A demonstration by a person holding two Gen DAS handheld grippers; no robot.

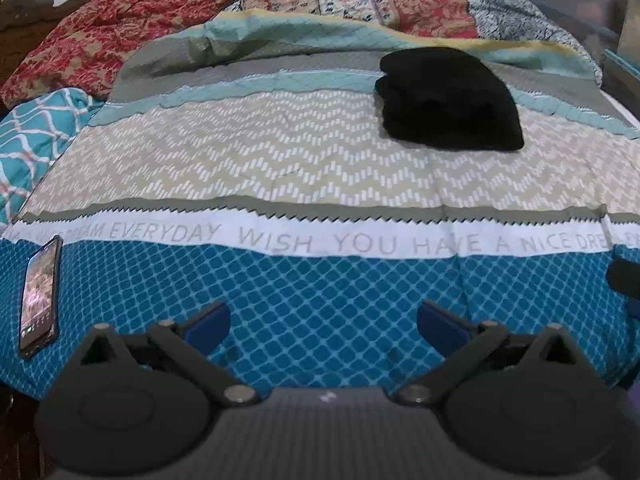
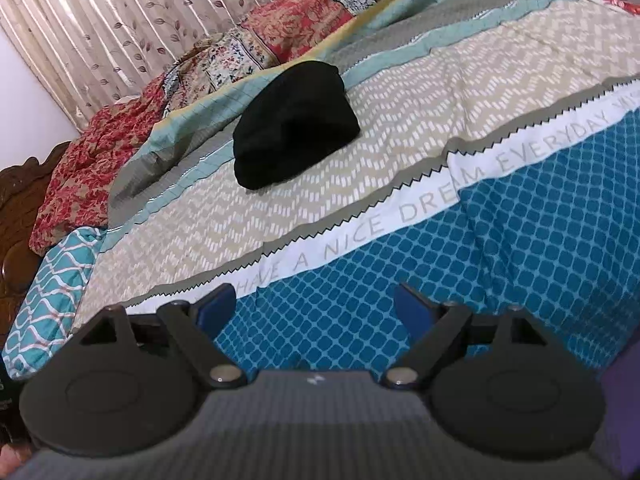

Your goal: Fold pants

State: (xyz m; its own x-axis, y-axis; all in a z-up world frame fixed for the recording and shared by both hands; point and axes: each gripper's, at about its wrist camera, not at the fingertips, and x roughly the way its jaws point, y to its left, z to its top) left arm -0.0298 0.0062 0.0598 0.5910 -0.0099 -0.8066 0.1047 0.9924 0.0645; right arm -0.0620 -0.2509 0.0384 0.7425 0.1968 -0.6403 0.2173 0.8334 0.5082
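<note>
The black pants (image 1: 450, 100) lie folded into a compact stack on the beige zigzag band of the bedspread, far from both grippers; the right wrist view shows the same pants (image 2: 294, 124) up and left of centre. My left gripper (image 1: 324, 320) hangs open over the blue lattice band near the bed's front edge, with nothing between its blue pads. My right gripper (image 2: 316, 308) is open too, empty, over the same blue band and well short of the pants.
A phone (image 1: 40, 300) with a lit screen lies at the left on the blue band. Crumpled red and patchwork quilts (image 1: 120, 36) pile up at the head of the bed. A dark wooden headboard (image 2: 20, 208) stands at the left, before a curtain (image 2: 120, 20).
</note>
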